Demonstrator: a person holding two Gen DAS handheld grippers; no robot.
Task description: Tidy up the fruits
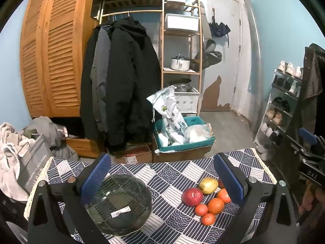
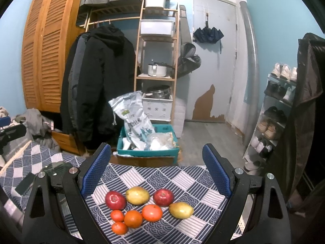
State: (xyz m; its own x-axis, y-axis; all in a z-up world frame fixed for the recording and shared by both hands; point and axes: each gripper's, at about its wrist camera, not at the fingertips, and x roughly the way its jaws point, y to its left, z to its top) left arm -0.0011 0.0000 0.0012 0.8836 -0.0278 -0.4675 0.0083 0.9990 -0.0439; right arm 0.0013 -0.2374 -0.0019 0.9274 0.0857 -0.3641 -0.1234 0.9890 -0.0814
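Observation:
On the patterned blue-and-white tablecloth [image 2: 182,181] lies a cluster of fruit: two red apples [image 2: 115,199] [image 2: 163,197], two yellow-green mangoes [image 2: 137,195] [image 2: 181,209] and several oranges [image 2: 133,218]. My right gripper [image 2: 156,170] stands open above and behind the cluster, nothing between its blue pads. In the left wrist view a clear glass bowl [image 1: 118,204] with a barcode sticker sits left of the fruit, where one apple [image 1: 192,196], one mango [image 1: 208,185] and the oranges [image 1: 215,205] show. My left gripper [image 1: 162,174] is open over the bowl and fruit, holding nothing.
The table's far edge drops to cardboard boxes and a teal crate [image 2: 148,152] with bags on the floor. Coats [image 1: 121,81] hang in front of a wooden shelf [image 1: 180,40]. A shoe rack [image 2: 272,118] stands at the right. A grey bag [image 1: 32,162] and laundry lie left.

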